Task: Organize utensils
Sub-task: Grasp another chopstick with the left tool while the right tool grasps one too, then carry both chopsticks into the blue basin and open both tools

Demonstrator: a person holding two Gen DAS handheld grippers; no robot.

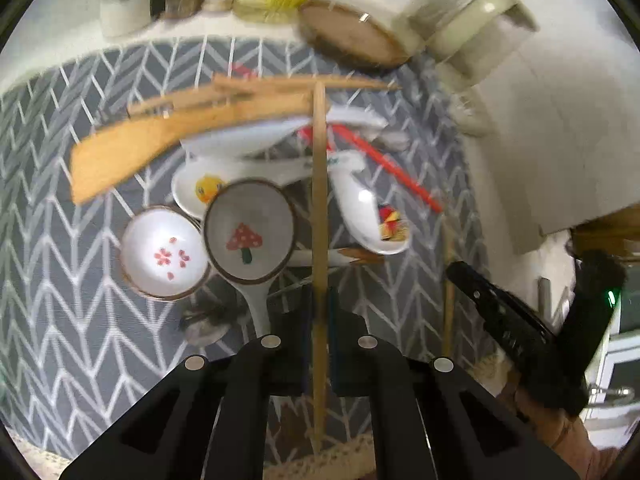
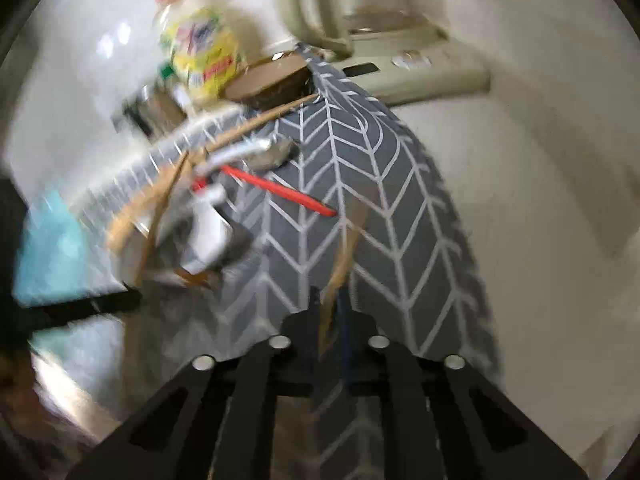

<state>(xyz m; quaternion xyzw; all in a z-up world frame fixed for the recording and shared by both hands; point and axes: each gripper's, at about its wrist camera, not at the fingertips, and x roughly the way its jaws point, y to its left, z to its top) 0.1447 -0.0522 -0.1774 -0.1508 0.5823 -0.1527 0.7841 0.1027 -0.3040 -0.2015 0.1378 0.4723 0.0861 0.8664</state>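
Left wrist view. The left tongs (image 1: 320,316) are closed on a wooden chopstick (image 1: 319,184), which runs straight forward between the fingers and out over the utensil pile. The landmark is the mushroom spoon (image 1: 250,232). Just to its left lies a blossom-print spoon (image 1: 164,254); behind it, a duck-print spoon (image 1: 200,192) and a blurred wooden spatula (image 1: 160,148); to its right, past the chopstick, another white spoon (image 1: 368,216) and a red stick (image 1: 392,168). All rest on the grey chevron mat (image 1: 48,200) covering the bench.

Right wrist view. The right tongs (image 2: 332,316) are nearly closed on a second wooden chopstick (image 2: 344,256), held at a slant. Motion blur is heavy; the pile sits to the left, the red stick (image 2: 280,190) alone being clear.

Assessment. The step appears to be pairing the two chopsticks. Recommended: keep both grips firm, bring the sticks parallel clear of the mushroom spoon, and set them down beside the pile without snagging the spatula.
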